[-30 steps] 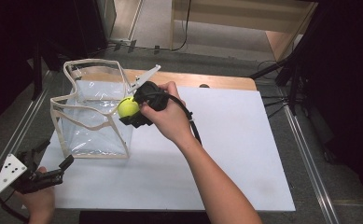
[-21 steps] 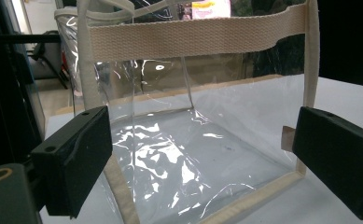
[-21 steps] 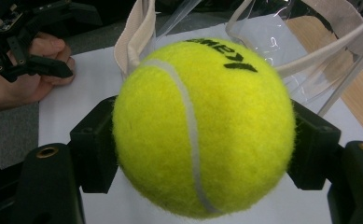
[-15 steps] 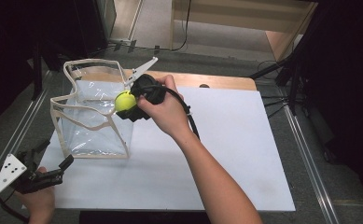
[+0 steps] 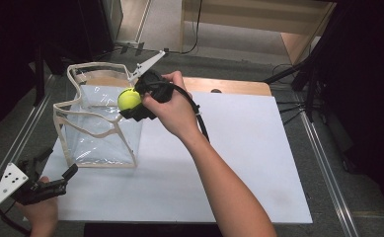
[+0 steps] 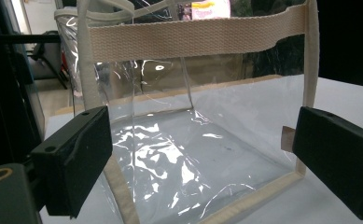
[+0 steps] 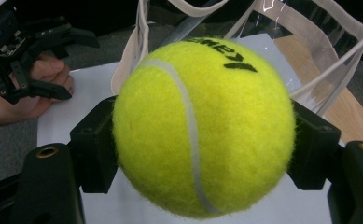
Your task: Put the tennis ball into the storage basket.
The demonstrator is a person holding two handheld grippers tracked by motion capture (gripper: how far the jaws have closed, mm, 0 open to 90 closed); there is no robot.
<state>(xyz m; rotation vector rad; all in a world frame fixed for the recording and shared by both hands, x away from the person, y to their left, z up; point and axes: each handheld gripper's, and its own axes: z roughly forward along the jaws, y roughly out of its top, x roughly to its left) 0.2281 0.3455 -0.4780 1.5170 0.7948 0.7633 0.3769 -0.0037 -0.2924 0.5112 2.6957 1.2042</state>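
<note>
A yellow tennis ball is clamped in my right gripper, held in the air at the near right rim of a clear plastic bag with cream webbing trim. The bag stands upright and open-topped on the white board. My left gripper rests at the board's front left corner, jaws wide apart and nothing between them, pointing at the bag's near side. In the right gripper view the left gripper is seen beyond the ball, held in a hand.
The white board lies on a wooden table with metal rails along both sides. Dark equipment and cables stand at the back right. The bag's webbing handles arch over its opening.
My right gripper has carried the tennis ball up and leftward, toward the bag's open top. The left gripper has stayed in place.
</note>
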